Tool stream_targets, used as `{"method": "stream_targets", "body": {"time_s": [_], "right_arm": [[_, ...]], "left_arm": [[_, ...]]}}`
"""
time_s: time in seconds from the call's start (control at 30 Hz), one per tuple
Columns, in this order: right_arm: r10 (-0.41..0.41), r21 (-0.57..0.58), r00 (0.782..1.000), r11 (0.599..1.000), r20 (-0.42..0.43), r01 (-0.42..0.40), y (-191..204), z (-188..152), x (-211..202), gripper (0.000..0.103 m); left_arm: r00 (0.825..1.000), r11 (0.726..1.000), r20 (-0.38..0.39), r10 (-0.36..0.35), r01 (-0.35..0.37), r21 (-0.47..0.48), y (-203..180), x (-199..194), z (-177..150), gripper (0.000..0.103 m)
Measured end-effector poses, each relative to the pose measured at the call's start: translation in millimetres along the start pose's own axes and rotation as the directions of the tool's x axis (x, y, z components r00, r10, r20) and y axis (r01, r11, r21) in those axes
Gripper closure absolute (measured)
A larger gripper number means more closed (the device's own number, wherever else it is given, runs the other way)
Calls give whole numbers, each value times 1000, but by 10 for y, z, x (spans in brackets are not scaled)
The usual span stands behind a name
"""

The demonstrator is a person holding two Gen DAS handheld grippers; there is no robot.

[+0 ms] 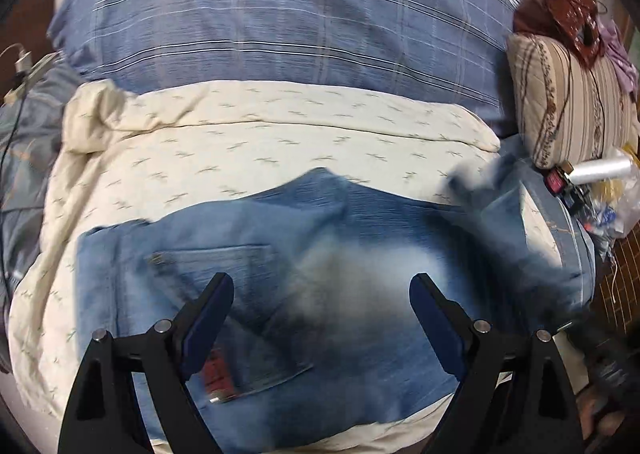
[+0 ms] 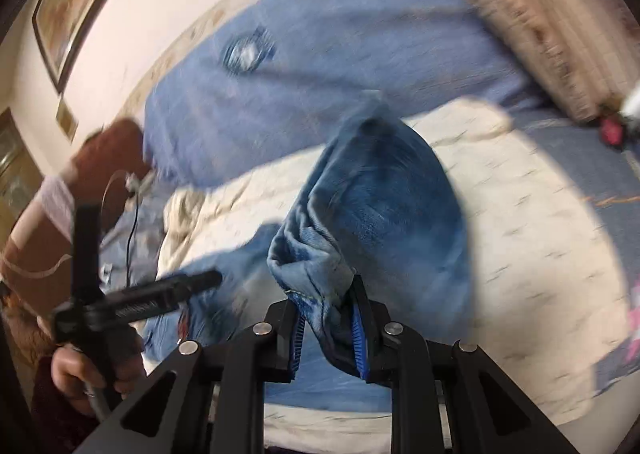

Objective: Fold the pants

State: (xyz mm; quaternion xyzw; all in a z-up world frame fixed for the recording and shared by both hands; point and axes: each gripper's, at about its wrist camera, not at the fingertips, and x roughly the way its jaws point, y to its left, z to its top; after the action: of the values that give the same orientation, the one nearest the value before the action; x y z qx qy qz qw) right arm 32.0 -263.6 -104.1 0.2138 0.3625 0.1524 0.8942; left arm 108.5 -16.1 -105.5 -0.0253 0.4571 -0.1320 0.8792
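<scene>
The jeans lay on the cream quilt of the bed, one end bunched at twelve o'clock in our right tongs, clamped tight. Our left tongs hung wide open, empty. We judged a slow, taut carry-over would fold best.

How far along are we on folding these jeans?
Early. Done: the faded blue denim jeans lie on the cream patterned quilt. In hand: the right tool is clamped on a lifted, bunched part of them; the left tool is open above. Left: laying that over and later folds.
</scene>
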Motion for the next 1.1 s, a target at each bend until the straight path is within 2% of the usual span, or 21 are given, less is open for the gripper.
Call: {"method": "stream_targets", "body": {"time_s": [0.1, 0.17, 0.2, 0.23, 0.3, 0.33, 0.37, 0.4, 0.47, 0.57, 0.6, 0.67, 0.73, 0.77, 0.8, 0.83, 0.93, 1.0, 1.1], "right_arm": [[8, -15, 989, 1000, -146, -11, 170, -210, 487, 77], [-22, -57, 962, 998, -272, 7, 251, -406, 809, 72], [-42, -81, 951, 997, -305, 18, 268, -481, 889, 70], [-46, -101, 947, 995, -319, 14, 279, -536, 897, 68], [18, -99, 948, 994, -317, -52, 262, -527, 783, 61], [80, -73, 947, 991, -312, -108, 227, -504, 704, 44], [143, -44, 948, 986, -286, -162, 175, -478, 599, 33], [165, -37, 955, 983, -246, -180, 120, -458, 490, 32], [142, -64, 975, 986, -168, -154, 12, -406, 300, 32], [93, -24, 990, 995, -101, -96, -273, -370, 147, 35], [85, 8, 994, 996, -75, -85, -380, -375, 103, 40], [78, 81, 995, 994, -63, -72, -573, -339, 115, 66], [43, 66, 998, 997, -46, -39, -571, -305, 131, 70], [28, 48, 998, 999, -49, -26, -559, -299, 147, 70], [18, 30, 998, 999, -68, -16, -548, -312, 178, 70], [-1, 21, 996, 1000, -85, 3, -568, -301, 213, 70], [-72, 44, 986, 996, -149, 80, -581, -296, 430, 70], [-88, 56, 963, 993, -254, 106, -635, -318, 660, 70], [-98, 21, 965, 994, -244, 106, -591, -317, 641, 70]], "left_arm": [[1000, 999, -4, 12, -12, -39, 186, -16, -52, 12], [1000, 998, -17, 17, -18, -65, 281, 1, -64, 12], [1000, 997, -20, 17, -19, -72, 314, 7, -55, 12], [1000, 997, -21, 16, -17, -78, 326, 12, -45, 12], [1000, 997, -14, 5, -6, -76, 289, 10, -15, 12], [1000, 998, -12, -5, 5, -66, 226, 25, 14, 12], [1000, 998, -12, -15, 14, -54, 176, 29, 28, 12], [999, 999, -13, -29, 29, -28, 74, 63, 57, 12], [998, 998, -23, -51, 51, 23, -115, 165, 108, 12], [998, 996, -59, -11, 16, 88, -358, 450, 212, 12], [998, 995, -69, 4, 3, 103, -417, 566, 248, 14], [996, 991, -82, 30, -19, 129, -500, 776, 308, 21], [993, 991, -117, 21, -5, 137, -534, 928, 334, 53], [990, 992, -143, 2, 16, 129, -540, 1015, 348, 60], [985, 993, -173, -23, 43, 113, -557, 1128, 367, 72], [983, 992, -183, -23, 45, 116, -590, 1195, 373, 77], [990, 978, -131, 52, -24, 209, -780, 1251, 419, 78], [990, 964, -113, 89, -57, 260, -867, 1272, 445, 78], [991, 969, -115, 71, -41, 244, -823, 1233, 450, 78]]}}
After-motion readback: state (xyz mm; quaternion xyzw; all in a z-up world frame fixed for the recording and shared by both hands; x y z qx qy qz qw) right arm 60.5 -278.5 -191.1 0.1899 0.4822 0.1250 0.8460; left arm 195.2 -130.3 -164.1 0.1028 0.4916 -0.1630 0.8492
